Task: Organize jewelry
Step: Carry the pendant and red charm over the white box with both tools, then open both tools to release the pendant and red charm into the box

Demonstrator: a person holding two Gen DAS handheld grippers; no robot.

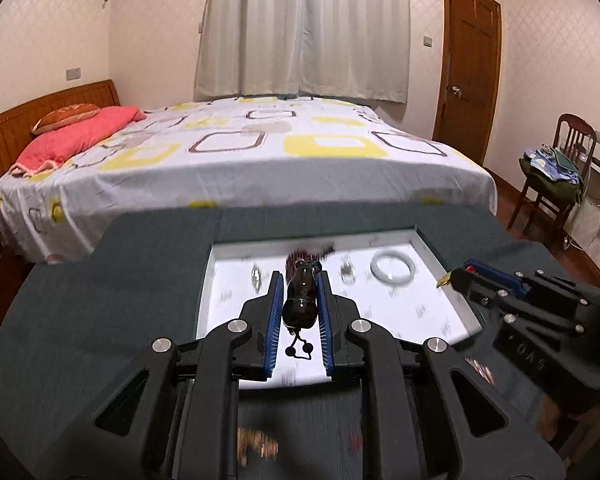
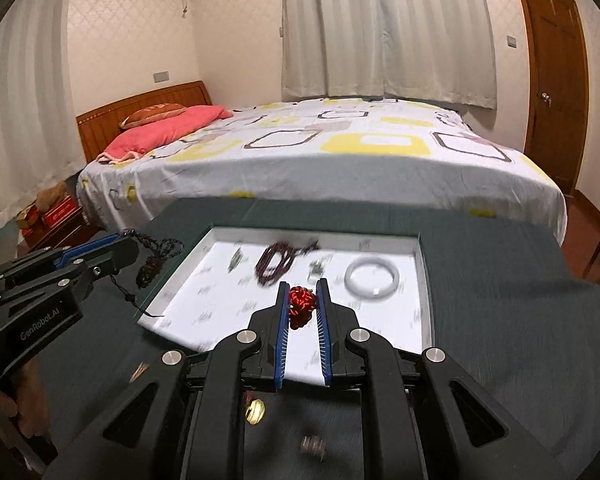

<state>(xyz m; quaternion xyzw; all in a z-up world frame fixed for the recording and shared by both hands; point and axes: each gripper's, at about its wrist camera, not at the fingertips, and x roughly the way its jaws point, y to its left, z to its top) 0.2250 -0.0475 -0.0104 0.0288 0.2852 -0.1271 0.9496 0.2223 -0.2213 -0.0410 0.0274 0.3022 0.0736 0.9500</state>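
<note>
In the left wrist view my left gripper (image 1: 299, 276) is shut on a dark brown gourd-shaped pendant (image 1: 299, 300); its black cord and two beads hang below. It hovers over the near part of a white tray (image 1: 206, 280). My right gripper (image 2: 302, 285) is shut on a red knotted ornament (image 2: 301, 305) above the same tray (image 2: 312, 234). Each gripper shows in the other's view: the right gripper (image 1: 458, 274) beside the tray's right edge, the left gripper (image 2: 126, 237) off its left edge with the pendant (image 2: 150, 270) dangling. In the tray lie a white bangle (image 2: 373, 277), a dark red bead string (image 2: 276, 264) and small blurred pieces.
The tray sits on a table with a dark green cloth (image 2: 500, 300). A gold piece (image 2: 255, 411) and a small blurred piece (image 2: 314, 446) lie on the cloth near me. A bed (image 1: 260, 160) stands just beyond the table, and a cluttered chair (image 1: 556, 184) at the right.
</note>
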